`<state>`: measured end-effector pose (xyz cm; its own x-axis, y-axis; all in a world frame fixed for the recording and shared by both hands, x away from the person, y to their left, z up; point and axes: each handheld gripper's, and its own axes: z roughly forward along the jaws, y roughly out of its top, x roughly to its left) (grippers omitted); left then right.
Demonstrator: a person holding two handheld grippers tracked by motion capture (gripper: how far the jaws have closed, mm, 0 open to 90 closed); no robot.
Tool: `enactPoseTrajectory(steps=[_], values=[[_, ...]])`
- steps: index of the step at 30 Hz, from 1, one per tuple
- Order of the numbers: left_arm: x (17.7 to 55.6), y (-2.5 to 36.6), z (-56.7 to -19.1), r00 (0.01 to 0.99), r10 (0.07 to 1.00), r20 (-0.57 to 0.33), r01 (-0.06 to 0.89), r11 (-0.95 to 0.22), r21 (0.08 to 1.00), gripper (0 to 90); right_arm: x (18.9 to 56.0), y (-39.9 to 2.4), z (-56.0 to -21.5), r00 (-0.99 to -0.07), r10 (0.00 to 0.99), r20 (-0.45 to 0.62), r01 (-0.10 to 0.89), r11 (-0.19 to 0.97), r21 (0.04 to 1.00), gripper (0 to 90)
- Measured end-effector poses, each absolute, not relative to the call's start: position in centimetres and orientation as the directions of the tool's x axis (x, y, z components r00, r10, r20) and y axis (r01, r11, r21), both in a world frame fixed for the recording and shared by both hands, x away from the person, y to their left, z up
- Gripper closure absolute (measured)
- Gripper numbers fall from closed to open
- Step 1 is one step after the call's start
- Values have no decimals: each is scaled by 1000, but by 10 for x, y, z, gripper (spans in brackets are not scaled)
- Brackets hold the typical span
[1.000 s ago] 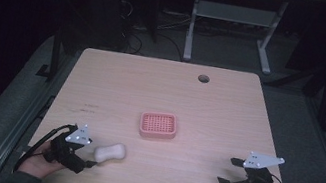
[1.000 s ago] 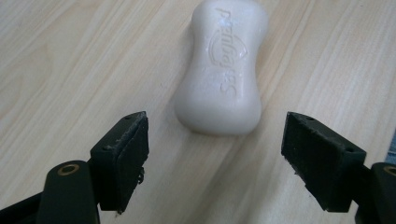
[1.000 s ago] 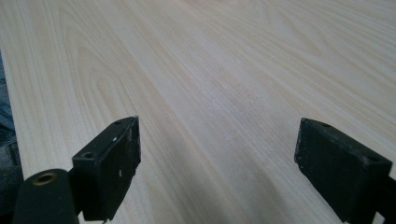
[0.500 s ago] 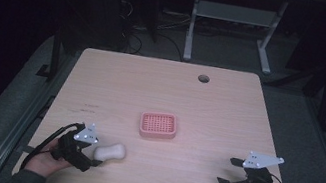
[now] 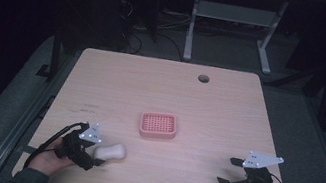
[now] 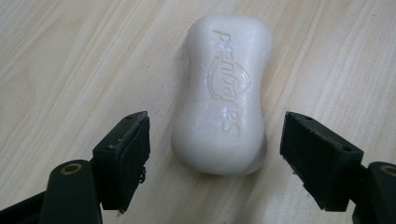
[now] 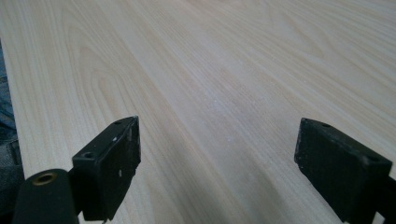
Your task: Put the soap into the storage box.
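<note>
A white bar of soap with raised lettering lies flat on the wooden table near its front left edge. My left gripper points at it from the left. In the left gripper view the soap has its near end between the two black jaws of the left gripper, with a gap on each side. These jaws have just been closing a little and touch nothing. My right gripper rests open at the front right, and in its own view the right gripper has bare wood between its jaws.
A pink ridged soap dish stands in the middle of the table, beyond and to the right of the soap. A round cable hole lies near the far edge. The floor around is dark.
My left gripper has slid a little to the right, bringing its jaws around the near end of the soap. The soap and the right gripper have stayed put.
</note>
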<state>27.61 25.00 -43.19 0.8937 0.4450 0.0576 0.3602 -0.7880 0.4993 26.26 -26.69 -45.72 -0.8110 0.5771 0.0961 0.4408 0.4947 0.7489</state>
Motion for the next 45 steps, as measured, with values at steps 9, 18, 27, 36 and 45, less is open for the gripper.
enactPoseTrajectory(steps=[9,18,27,36,45], values=[[281,243,-434,900,433,53,354,-797,490,241,263,-267,-457,-810,578,98,443,493,749,142],[284,236,-436,906,420,53,344,-804,484,257,262,-267,-457,-810,578,100,444,492,749,142],[288,231,-437,913,405,51,334,-814,475,286,263,-267,-457,-810,578,99,444,493,748,142],[292,228,-439,916,400,43,336,-820,463,346,263,-267,-457,-812,575,96,439,494,750,142],[295,226,-440,920,391,18,342,-826,447,394,262,-267,-457,-812,575,95,439,495,750,141]])
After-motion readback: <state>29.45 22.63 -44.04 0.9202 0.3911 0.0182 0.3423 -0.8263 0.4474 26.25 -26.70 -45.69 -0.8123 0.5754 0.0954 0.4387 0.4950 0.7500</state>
